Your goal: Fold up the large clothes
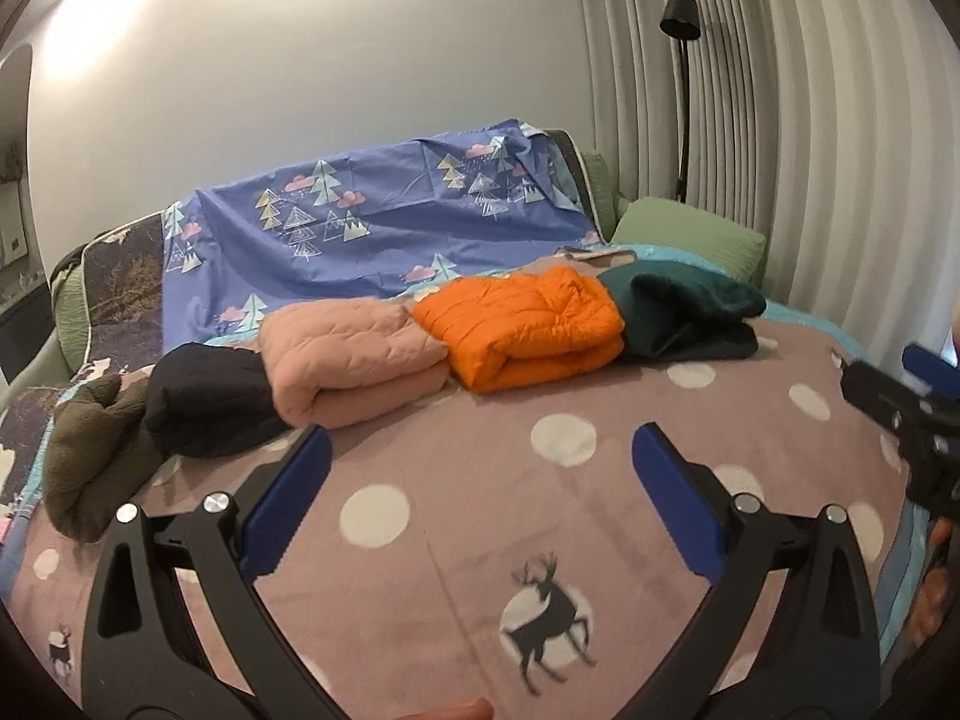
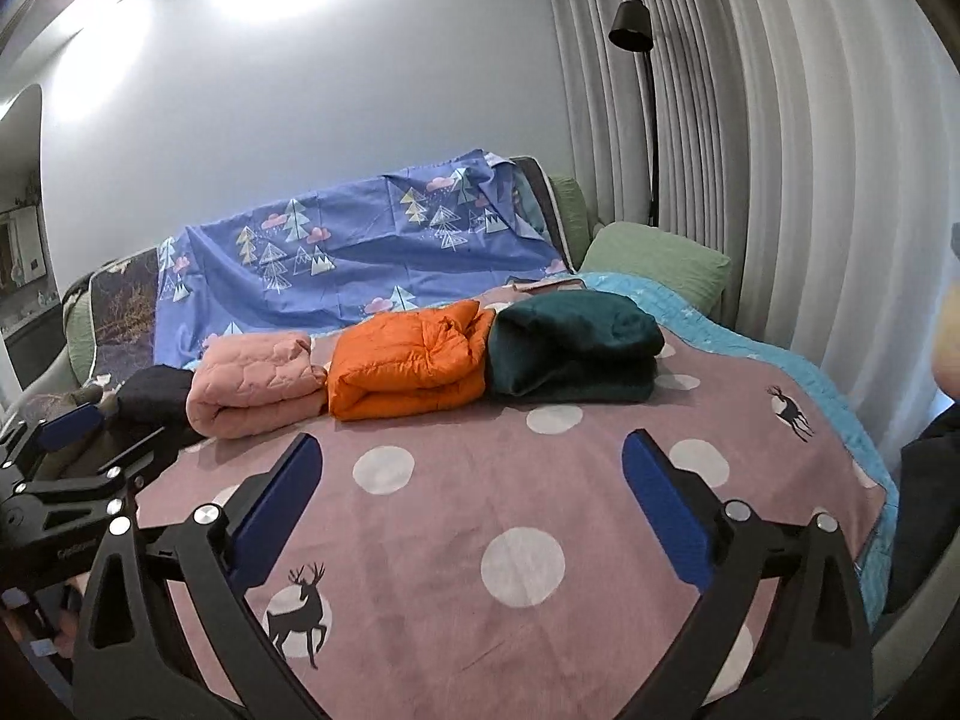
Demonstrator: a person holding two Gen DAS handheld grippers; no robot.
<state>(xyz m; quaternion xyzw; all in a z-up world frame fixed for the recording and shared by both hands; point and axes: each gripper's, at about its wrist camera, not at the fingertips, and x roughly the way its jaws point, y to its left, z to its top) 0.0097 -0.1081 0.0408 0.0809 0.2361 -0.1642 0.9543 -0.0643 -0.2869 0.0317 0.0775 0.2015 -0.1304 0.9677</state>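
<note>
Five folded garments lie in a row across the far half of the bed: olive fleece (image 1: 90,456), black jacket (image 1: 207,399), pink quilted jacket (image 1: 354,360), orange puffer jacket (image 1: 528,324) and teal garment (image 1: 678,315), seemingly a finished stack. Left gripper (image 1: 480,474) and right gripper (image 2: 471,480) hover over the polka-dot bedspread (image 1: 480,540), jaws spread wide and empty.

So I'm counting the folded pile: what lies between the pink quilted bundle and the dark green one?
The folded orange puffer jacket lies between the pink bundle and the dark green bundle, touching both; both wrist views show it.
</note>
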